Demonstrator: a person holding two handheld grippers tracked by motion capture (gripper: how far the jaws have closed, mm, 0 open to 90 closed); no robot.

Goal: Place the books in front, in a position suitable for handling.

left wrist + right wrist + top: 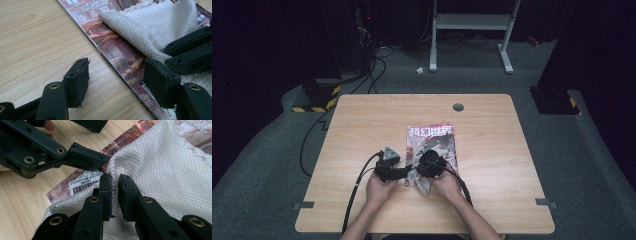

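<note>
A magazine (432, 137) with a red illustrated cover lies flat in the middle of the wooden table (362, 125). A white textured cloth (162, 170) is spread over its near end. My right gripper (115, 187) is shut on a raised fold of that cloth (425, 186). My left gripper (118, 77) is open just to its left, low over the magazine's (112, 50) near left edge. One of its jaws is over bare wood and the other over the cover, close to the cloth (155, 27). The two grippers (404, 171) (428, 167) nearly touch.
Bare wood lies all around the magazine. A round cable hole (458, 107) sits near the table's far edge. Black cables (357, 185) trail from the grippers off the near edge. A white frame (472, 22) stands on the floor beyond the table.
</note>
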